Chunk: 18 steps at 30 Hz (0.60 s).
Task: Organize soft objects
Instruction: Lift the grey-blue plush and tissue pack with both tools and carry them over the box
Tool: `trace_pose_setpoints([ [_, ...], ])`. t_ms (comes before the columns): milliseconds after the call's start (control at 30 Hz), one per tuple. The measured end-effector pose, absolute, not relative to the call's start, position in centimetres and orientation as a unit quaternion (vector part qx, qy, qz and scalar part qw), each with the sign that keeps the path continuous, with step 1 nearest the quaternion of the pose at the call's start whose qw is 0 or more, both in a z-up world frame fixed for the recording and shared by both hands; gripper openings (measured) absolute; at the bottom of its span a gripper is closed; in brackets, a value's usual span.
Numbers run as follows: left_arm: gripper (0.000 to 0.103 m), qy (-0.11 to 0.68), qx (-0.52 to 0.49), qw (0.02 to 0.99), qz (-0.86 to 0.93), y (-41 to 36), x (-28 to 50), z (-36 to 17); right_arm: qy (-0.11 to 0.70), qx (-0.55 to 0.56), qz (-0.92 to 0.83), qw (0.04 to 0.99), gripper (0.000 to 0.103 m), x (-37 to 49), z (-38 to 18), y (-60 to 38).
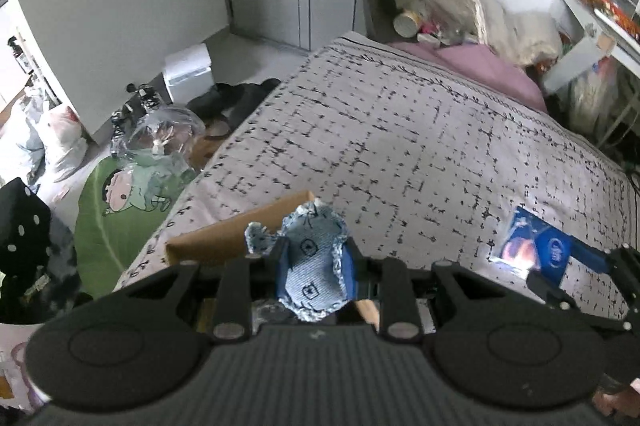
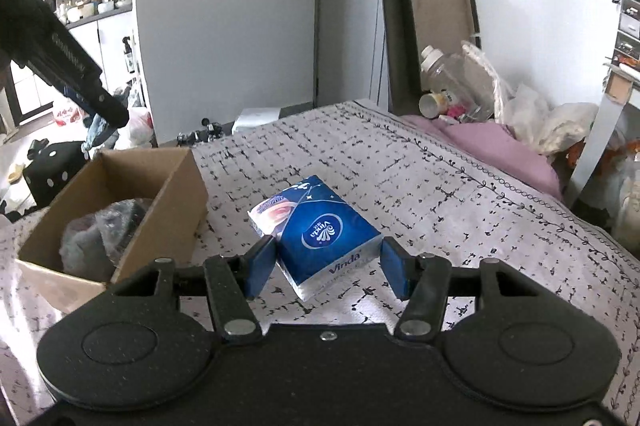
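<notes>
Above bed's left edge | left gripper (image 1: 314,258) clamps denim scrap (image 1: 312,266) over cardboard box (image 2: 120,210) | right gripper (image 2: 328,266) clamps Vinda tissue pack (image 2: 320,230)

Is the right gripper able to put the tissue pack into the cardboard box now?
Probably yes. The right gripper holds the tissue pack, and the cardboard box stands open-topped beside it, with nothing between. Soft items already fill part of it.

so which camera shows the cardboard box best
The right wrist view: the cardboard box sits open on the bed, its inside and soft contents visible. The left wrist view shows only its rim, behind the denim piece.
</notes>
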<state>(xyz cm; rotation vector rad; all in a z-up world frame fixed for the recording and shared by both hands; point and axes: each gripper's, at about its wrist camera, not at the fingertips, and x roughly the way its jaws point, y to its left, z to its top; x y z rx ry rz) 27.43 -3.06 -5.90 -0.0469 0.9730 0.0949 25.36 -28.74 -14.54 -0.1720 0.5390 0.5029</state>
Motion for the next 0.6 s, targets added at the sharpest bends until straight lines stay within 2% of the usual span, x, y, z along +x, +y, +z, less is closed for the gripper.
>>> trace_pose_setpoints([
  [300,0.026,0.446,-0.078,0.890,0.056,-0.1,25.0,-4.3,0.244,-0.079,0.230,0.939,0.056,22.9,-12.8,-28.2],
  [600,0.026,0.429,-0.074,0.899,0.046,0.4,23.3,-3.6,0.231,-0.088,0.233,0.940,0.056,21.3,-11.4,-26.0],
])
